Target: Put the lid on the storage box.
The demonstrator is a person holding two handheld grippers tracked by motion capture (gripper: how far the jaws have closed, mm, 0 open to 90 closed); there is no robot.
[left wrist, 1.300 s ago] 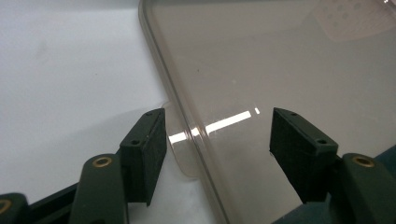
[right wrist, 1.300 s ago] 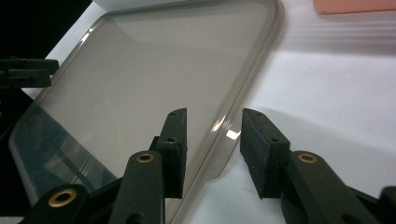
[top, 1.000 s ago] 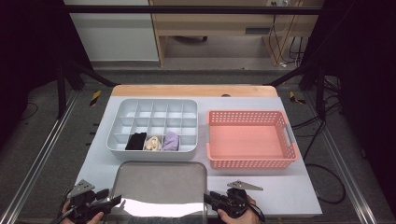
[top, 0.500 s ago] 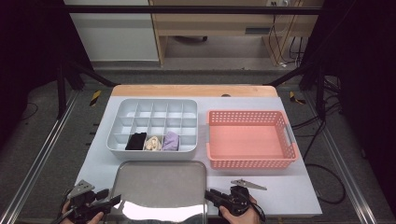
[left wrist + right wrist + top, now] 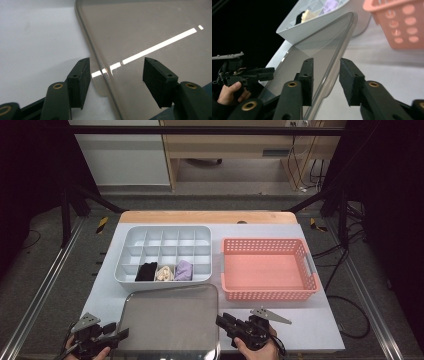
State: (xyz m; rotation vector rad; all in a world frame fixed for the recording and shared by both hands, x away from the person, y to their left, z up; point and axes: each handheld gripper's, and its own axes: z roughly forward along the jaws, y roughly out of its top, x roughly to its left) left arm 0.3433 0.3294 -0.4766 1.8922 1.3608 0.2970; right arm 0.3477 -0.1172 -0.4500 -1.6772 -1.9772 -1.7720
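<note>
Left claw wide | right claw narrower | straddling glossy, round-cornered clear lid

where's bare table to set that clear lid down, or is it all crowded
Bare table lies right of the clear lid, in front of the pink basket. A narrower strip runs left of the lid below the grey organizer. The back is crowded; the right claw and left claw straddle the lid's edges.
</note>
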